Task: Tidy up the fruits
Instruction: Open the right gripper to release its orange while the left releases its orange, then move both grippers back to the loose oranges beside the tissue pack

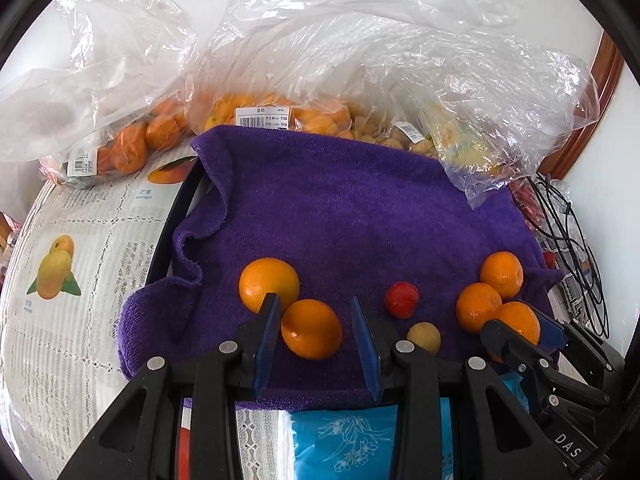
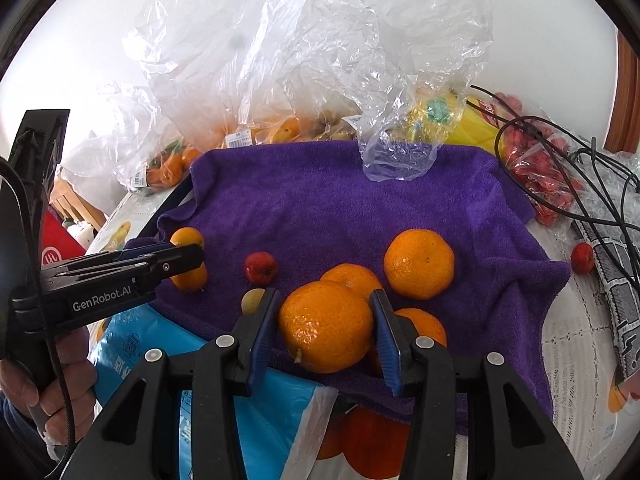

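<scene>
Both tongs are showing the same build: matte black angular arms with triangular cut-outs, round silver rivets at the pivots, and ribbed blue pads lining the fingers. The left tongs (image 1: 316,320) are carrying white "GenRobot.AI" lettering on the side of the body, seen from the right wrist, with a thin black cable looping past the handle. The right tongs (image 2: 326,320) are bearing white letters "DAS". The left hand (image 2: 48,392) is showing a dark sleeve edge.
</scene>
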Action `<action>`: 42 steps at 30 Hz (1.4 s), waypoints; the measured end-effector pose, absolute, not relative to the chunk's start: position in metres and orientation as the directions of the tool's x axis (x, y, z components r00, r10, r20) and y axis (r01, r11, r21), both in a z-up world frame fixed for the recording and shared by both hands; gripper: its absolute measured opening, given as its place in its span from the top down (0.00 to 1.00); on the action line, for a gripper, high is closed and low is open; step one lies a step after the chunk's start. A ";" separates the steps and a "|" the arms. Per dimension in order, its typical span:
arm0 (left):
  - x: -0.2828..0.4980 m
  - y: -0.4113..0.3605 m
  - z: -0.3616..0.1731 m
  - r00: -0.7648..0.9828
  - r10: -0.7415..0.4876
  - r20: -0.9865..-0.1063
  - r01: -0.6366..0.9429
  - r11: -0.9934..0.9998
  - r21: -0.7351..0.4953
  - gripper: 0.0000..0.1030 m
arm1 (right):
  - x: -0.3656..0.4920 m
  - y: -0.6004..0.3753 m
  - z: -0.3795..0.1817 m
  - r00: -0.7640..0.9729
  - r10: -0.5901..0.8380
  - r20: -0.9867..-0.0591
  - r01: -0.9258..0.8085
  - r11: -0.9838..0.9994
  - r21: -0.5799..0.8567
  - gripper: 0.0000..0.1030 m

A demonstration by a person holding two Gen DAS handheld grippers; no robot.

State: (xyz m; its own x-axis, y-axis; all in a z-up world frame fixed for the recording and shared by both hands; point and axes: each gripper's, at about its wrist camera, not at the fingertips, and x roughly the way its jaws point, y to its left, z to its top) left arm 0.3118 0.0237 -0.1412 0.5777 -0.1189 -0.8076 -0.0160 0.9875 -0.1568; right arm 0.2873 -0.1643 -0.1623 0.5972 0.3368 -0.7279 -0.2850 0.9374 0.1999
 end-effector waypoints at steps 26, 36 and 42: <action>0.209 0.044 -0.107 0.637 -0.134 -0.759 -0.012 0.983 -0.184 0.54 | 0.186 -0.182 -0.130 0.667 0.260 -0.698 -0.223 0.964 0.146 0.52; 0.172 0.053 -0.117 0.631 -0.149 -0.761 -0.017 0.979 -0.205 0.53 | 0.147 -0.165 -0.161 0.597 0.285 -0.750 -0.261 0.953 0.155 0.52; 0.158 0.059 -0.127 0.626 -0.152 -0.765 -0.027 0.976 -0.215 0.52 | 0.133 -0.154 -0.179 0.560 0.303 -0.771 -0.278 0.946 0.170 0.52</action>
State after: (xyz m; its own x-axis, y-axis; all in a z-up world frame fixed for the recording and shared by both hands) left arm 0.1575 0.0593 -0.1269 0.6258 -0.1518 -0.7651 -0.0266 0.9762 -0.2154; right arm 0.1327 -0.1536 -0.1794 0.5601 0.3032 -0.7709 -0.2776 0.9455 0.1701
